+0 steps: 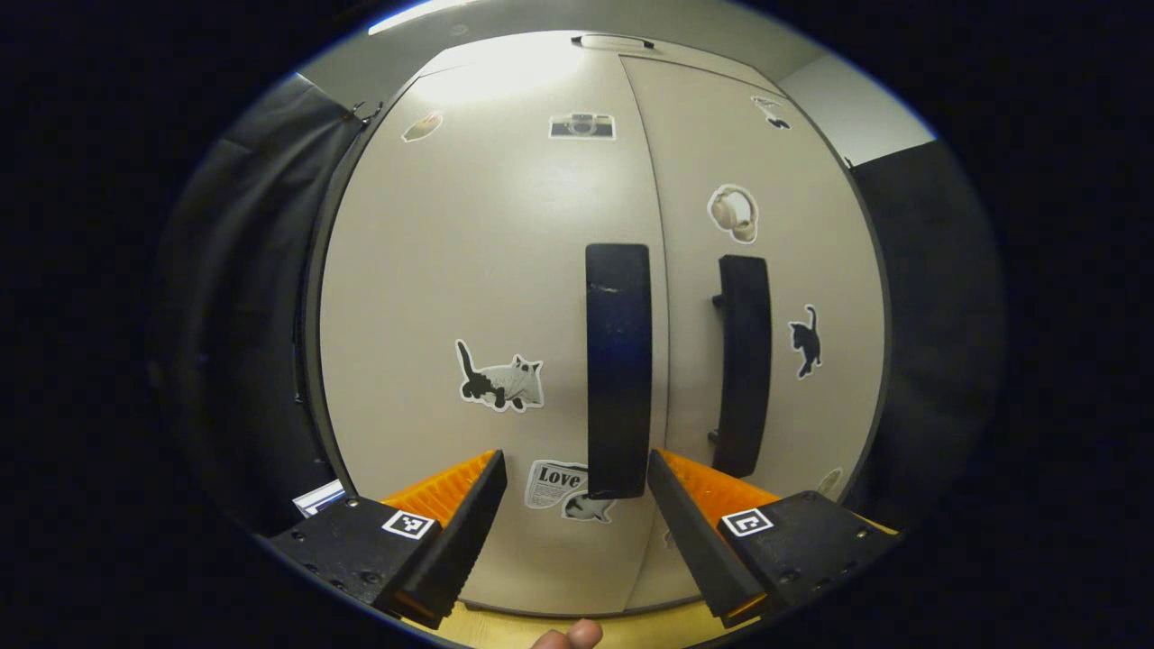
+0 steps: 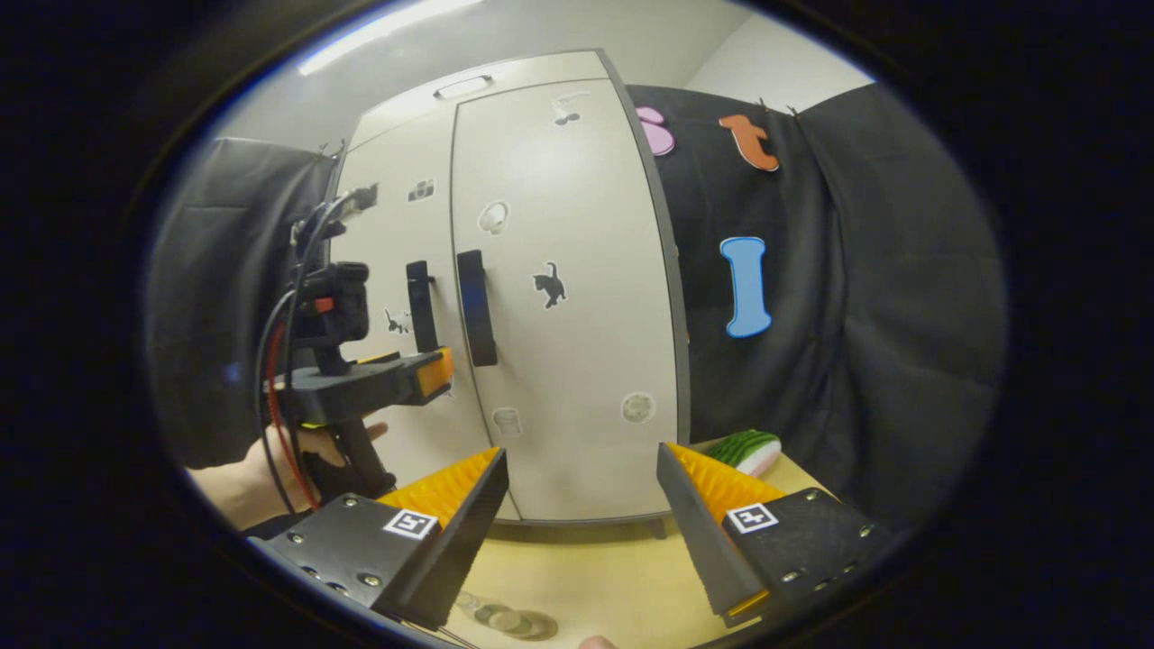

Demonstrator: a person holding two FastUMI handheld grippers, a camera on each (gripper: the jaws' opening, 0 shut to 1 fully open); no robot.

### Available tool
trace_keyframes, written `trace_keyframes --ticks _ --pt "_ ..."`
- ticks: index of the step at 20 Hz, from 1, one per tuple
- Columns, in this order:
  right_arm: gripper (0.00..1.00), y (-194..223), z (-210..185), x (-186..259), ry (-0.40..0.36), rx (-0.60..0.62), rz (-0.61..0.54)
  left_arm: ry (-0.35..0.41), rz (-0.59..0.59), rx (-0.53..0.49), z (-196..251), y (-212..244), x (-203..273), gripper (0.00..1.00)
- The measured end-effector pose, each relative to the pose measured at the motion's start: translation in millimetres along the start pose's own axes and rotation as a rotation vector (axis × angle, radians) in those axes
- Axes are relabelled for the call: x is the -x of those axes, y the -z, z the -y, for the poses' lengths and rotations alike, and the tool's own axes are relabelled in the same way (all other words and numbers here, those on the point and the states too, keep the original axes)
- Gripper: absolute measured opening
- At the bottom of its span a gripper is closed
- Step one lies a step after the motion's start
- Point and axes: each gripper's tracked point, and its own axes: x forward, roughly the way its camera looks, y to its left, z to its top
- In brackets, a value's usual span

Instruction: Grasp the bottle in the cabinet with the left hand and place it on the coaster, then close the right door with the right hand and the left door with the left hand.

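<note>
Bottom of the left gripper view, the left gripper [image 1: 577,518] has its fingers spread apart, nothing between them – the left door handle [image 1: 618,370] stands just ahead, mid-frame, with the right door handle [image 1: 744,365] beside it. Both cabinet doors [image 1: 487,270] look closed. In the right gripper view the right gripper [image 2: 581,518] is also spread wide and empty over the yellow tabletop [image 2: 586,577]. The bottle – can't find it, nor say where it sits. Those handles look stiff and solid; I'd guess grabbing mid-bar works best
</note>
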Motion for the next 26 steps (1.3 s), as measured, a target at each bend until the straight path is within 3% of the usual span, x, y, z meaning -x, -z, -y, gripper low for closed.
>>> trace_keyframes --ticks 4,9,14,15,16,26 --pt "1.0 -12 -1 4 0.003 0.002 0.015 0.034 -0.02 0.051 2 -10 45 0.99" --pt "1.0 -30 -4 9 0.014 0.015 0.04 -0.001 -0.032 0.086 -19 -21 103 0.99" --pt "1.0 -45 -10 17 0.034 0.038 0.071 -0.031 -0.038 0.051 -34 -19 150 0.95" --pt "1.0 -48 -11 18 0.039 0.047 0.079 -0.035 -0.041 0.055 -37 -17 158 0.99" --pt "1.0 -52 -13 21 0.04 0.061 0.089 -0.042 -0.043 0.063 -41 -17 164 0.95" --pt "1.0 -60 -32 32 0.041 0.086 0.12 -0.07 -0.056 0.085 -58 -7 186 0.96"
